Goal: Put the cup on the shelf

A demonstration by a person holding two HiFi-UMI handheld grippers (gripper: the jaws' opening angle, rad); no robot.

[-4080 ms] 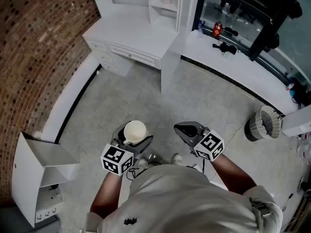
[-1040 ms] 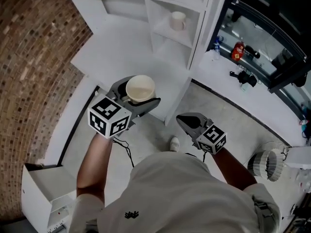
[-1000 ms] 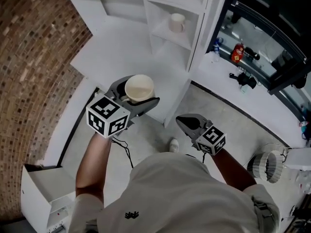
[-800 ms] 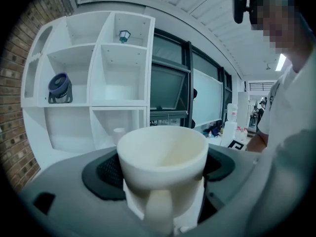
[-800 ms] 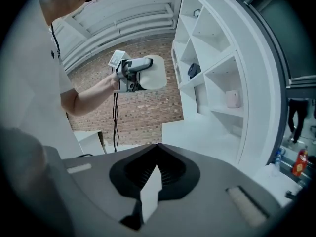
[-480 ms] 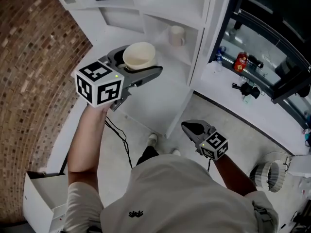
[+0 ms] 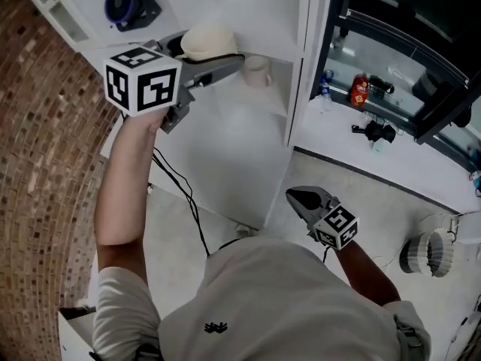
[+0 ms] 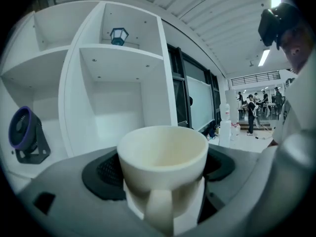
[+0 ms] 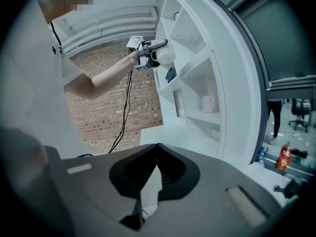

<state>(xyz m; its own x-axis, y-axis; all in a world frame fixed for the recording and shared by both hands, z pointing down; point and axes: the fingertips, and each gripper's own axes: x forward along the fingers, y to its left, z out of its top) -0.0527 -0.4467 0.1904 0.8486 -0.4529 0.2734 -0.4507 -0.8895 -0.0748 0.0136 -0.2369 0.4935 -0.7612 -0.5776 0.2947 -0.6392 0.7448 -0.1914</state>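
Cup (image 8: 163,157) stands upright, handle toward the camera, clamped between the wide-set jaws of the left gripper (image 7: 213,53). It is held high, just in front of the shelf (image 7: 240,6), likely kept level so it can slide onto a board. The right gripper (image 7: 302,198), jaws together and empty, hangs well below the shelf, out of the way.
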